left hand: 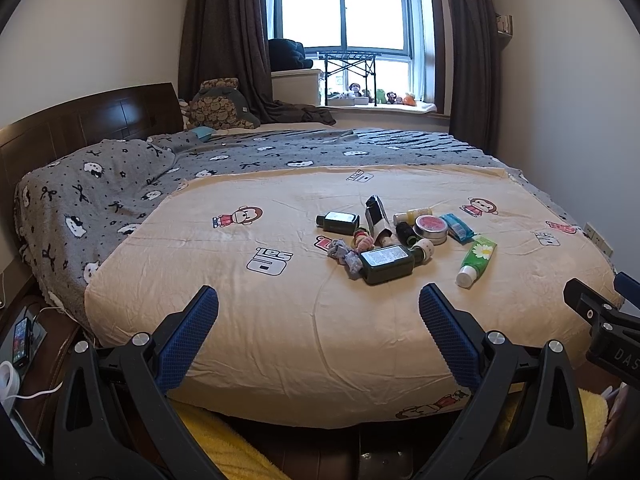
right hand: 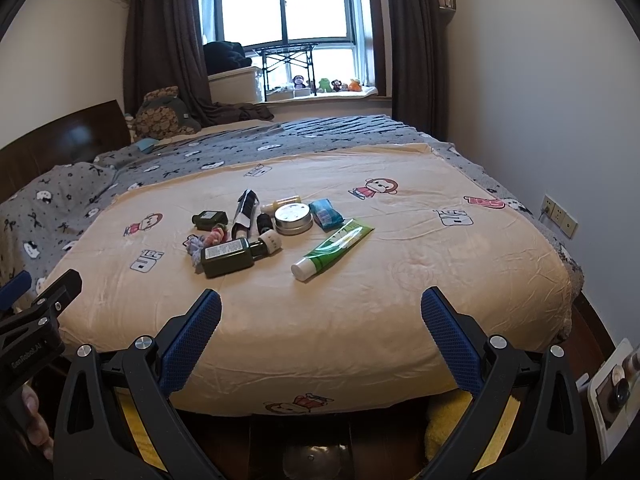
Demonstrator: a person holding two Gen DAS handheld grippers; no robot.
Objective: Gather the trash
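A cluster of small items lies on the cream blanket (left hand: 280,320) in the middle of the bed. It includes a large dark green bottle (left hand: 387,264) (right hand: 227,258), a smaller dark bottle (left hand: 338,222) (right hand: 209,219), a green tube with a white cap (left hand: 477,260) (right hand: 334,249), a round tin (left hand: 431,229) (right hand: 293,218), a blue packet (left hand: 457,227) (right hand: 326,212), a black-and-white carton (left hand: 376,216) (right hand: 245,213) and a crumpled grey rag (left hand: 344,258) (right hand: 196,245). My left gripper (left hand: 318,304) and right gripper (right hand: 320,306) both stand open at the bed's near edge, short of the pile, with nothing between the fingers.
A grey patterned blanket (left hand: 100,200) and a dark headboard (left hand: 80,124) lie to the left. The window sill (left hand: 380,108) with toys is beyond the bed. A wall socket (right hand: 558,210) is on the right. A phone (left hand: 20,340) rests at lower left. Yellow cloth (left hand: 224,440) shows below the bed edge.
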